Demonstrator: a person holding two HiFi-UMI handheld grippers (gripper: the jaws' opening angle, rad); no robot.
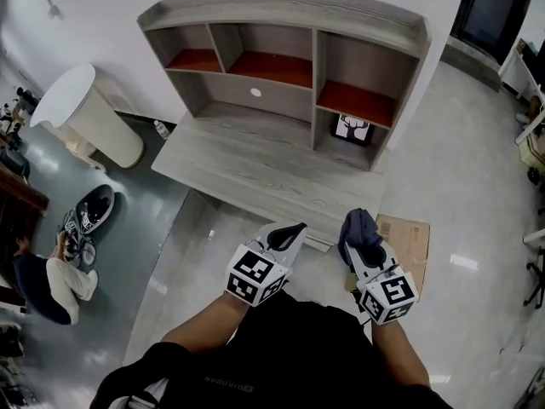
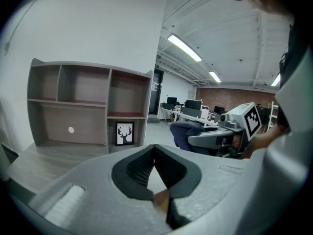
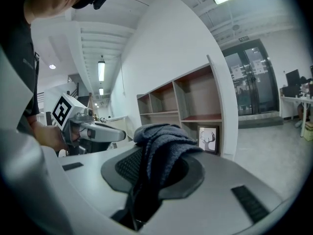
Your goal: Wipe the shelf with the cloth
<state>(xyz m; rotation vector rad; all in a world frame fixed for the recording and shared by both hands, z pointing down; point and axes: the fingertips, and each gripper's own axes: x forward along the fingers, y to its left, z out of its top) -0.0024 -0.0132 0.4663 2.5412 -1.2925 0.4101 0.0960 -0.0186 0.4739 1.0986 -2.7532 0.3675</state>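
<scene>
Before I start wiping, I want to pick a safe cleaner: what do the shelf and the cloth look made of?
The shelf: grey wood-grain board, probably matte laminate, judging by the even printed-looking grain; red-orange compartment floors.
The cloth: dark blue-grey soft fabric, likely terry or knit, given its fuzzy looped texture and limp folds.

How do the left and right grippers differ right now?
1. Load: the right gripper is clamped on a bunched dark blue cloth; the left gripper holds nothing.
2. Jaws: the left gripper's pads meet at the tips; the right gripper's are kept apart by the cloth.
3. Place: the left gripper sits before the middle of the shelf, the right gripper before its right end.

Shared: both point toward the shelf and neither touches it.
</scene>
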